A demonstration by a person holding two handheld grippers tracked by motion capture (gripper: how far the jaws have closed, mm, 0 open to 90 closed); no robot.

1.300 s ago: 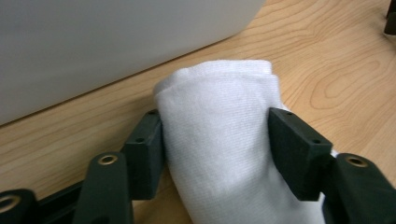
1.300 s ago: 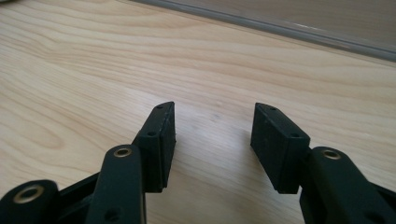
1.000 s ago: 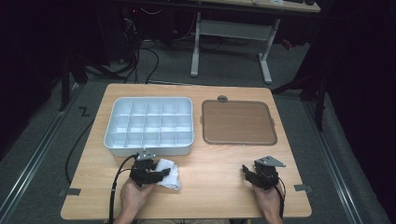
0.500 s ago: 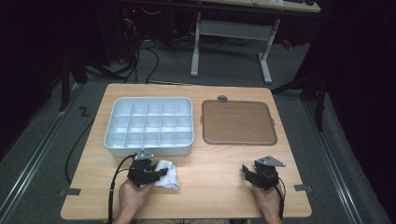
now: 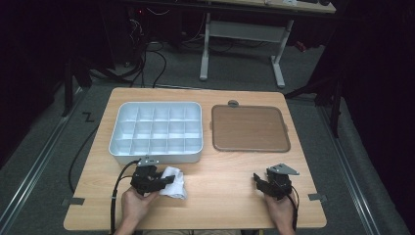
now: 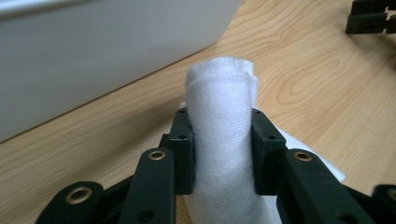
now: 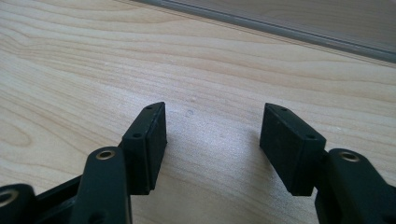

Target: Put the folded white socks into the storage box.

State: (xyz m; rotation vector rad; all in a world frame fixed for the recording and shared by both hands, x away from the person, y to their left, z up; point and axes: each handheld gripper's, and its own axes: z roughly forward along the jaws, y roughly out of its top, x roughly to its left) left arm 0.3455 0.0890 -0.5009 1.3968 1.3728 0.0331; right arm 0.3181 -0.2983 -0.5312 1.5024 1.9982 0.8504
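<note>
A white cloth (image 5: 174, 182) lies bunched on the wooden table in front of the white divided tray (image 5: 156, 131). My left gripper (image 5: 168, 180) is shut on the white cloth; its jaws have just been closing, and in the left gripper view both pads press a raised fold of the cloth (image 6: 222, 135) between them. My right gripper (image 5: 258, 181) rests low over bare wood near the table's front right, open, with nothing between its fingers (image 7: 149, 140).
A brown flat tray (image 5: 248, 128) lies to the right of the white tray. A small grey round object (image 5: 233, 103) sits just behind it. The table's front edge is close under both hands.
The left gripper's jaws have closed on the cloth, bunching it narrower. The right gripper has kept still.
</note>
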